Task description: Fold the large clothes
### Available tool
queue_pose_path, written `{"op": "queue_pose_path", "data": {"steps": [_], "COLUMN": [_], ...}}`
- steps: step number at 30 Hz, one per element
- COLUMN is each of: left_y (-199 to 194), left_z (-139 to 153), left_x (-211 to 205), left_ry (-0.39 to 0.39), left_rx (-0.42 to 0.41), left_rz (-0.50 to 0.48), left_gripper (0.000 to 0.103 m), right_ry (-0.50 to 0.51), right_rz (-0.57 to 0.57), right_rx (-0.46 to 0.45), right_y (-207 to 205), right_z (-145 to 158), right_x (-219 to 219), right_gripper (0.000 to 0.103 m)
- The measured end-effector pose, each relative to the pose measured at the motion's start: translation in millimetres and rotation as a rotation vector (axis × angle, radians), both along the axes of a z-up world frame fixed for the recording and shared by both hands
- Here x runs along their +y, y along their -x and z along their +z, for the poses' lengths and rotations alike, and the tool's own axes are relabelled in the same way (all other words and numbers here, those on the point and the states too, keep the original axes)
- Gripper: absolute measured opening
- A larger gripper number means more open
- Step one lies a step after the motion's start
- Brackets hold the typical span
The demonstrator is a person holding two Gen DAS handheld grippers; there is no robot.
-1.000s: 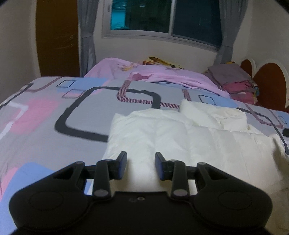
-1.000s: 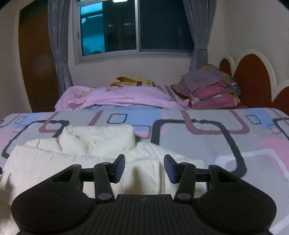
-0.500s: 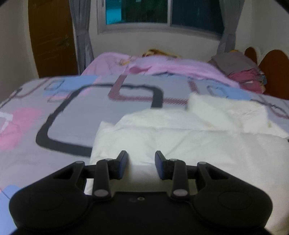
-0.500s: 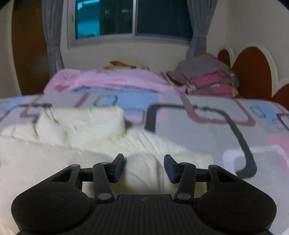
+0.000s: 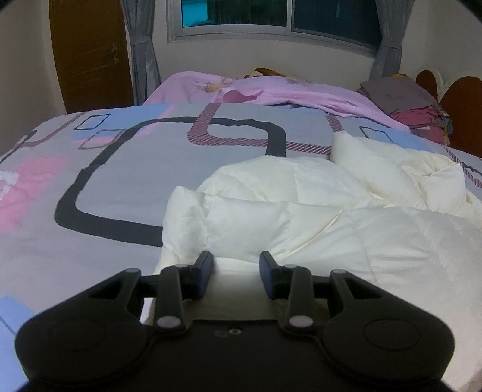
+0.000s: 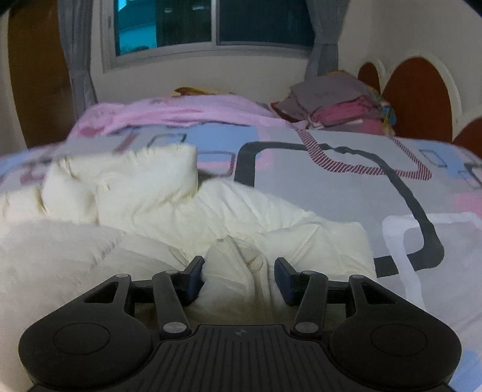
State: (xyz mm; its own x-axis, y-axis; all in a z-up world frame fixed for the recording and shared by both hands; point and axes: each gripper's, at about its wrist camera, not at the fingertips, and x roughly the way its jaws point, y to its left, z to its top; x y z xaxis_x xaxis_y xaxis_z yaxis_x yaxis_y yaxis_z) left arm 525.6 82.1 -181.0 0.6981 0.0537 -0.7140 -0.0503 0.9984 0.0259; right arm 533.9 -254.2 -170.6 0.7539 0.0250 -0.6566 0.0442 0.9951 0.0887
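Observation:
A puffy cream-white quilted garment (image 5: pixel 316 217) lies rumpled on the patterned bedspread (image 5: pixel 150 156). It also shows in the right wrist view (image 6: pixel 186 217). My left gripper (image 5: pixel 236 265) is open, low over the garment's near left edge, with white fabric between and below the fingers. My right gripper (image 6: pixel 239 271) is open at the garment's near right part, with a raised fold of fabric (image 6: pixel 238 262) standing between the jaws, which are not closed on it.
A pink blanket (image 5: pixel 271 90) lies across the far side of the bed. A stack of folded clothes (image 6: pixel 337 105) sits at the far right by the brown headboard (image 6: pixel 418 96). A window (image 5: pixel 271 15), grey curtains and a wooden door (image 5: pixel 90 54) are behind.
Both grippers have moved down and closer to the white garment. A fold of fabric now stands between the right jaws. Both stay open.

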Motion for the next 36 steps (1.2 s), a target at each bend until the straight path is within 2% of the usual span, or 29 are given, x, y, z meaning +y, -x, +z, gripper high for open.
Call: {"op": "queue_pose_path", "data": {"steps": [4,5,6,8,13,16,19,22,26,30,36], "left_y": [14.4,20.4,27.6,41.2,65.4,76.2,80.3,77.5,76.6,78.3,77.1], "left_z": [15.3,20.4,25.7,34.3,41.7,37.9,27.8,14.2,6.4,4.4,3.0], "left_x": [0.7,0.0,-1.1,-5.3,-18.4,-23.1,-23.4,-21.3,-21.3,-22.1,-24.7], "left_ry": [0.005,0.005,0.006,0.003,0.033,0.060,0.071,0.053,0.029,0.020,0.001], "left_rx": [-0.025,-0.036,-0.051,-0.077,-0.061,-0.044,-0.012,0.023,0.030,0.033,0.034], "left_rz": [-0.006,-0.011,-0.016,-0.031,-0.071,-0.078,-0.064,-0.043,-0.034,-0.039,-0.025], "left_gripper": [0.040,0.047,0.058,0.069,0.069,0.069,0.069,0.069,0.069,0.070,0.070], "right_ry": [-0.013,-0.012,-0.008,-0.008,0.029,0.055,0.040,0.018,-0.018,-0.055,-0.046], "right_rz": [0.007,0.009,0.010,0.019,0.044,0.029,0.001,-0.014,-0.047,-0.061,-0.026], "right_rx": [-0.058,-0.066,-0.069,-0.077,-0.075,-0.048,-0.010,0.029,0.068,0.068,0.061], "right_y": [19.3,23.7,27.8,38.0,62.6,70.1,70.7,68.9,67.5,71.2,80.3], "right_z": [24.2,28.5,32.0,37.1,39.2,31.5,21.3,10.1,-0.8,-2.6,2.7], "right_x": [-0.6,0.5,1.3,3.2,13.2,13.4,5.5,-1.6,-6.2,-13.1,-19.9], "right_gripper": [0.050,0.050,0.050,0.050,0.050,0.050,0.050,0.050,0.050,0.050,0.050]}}
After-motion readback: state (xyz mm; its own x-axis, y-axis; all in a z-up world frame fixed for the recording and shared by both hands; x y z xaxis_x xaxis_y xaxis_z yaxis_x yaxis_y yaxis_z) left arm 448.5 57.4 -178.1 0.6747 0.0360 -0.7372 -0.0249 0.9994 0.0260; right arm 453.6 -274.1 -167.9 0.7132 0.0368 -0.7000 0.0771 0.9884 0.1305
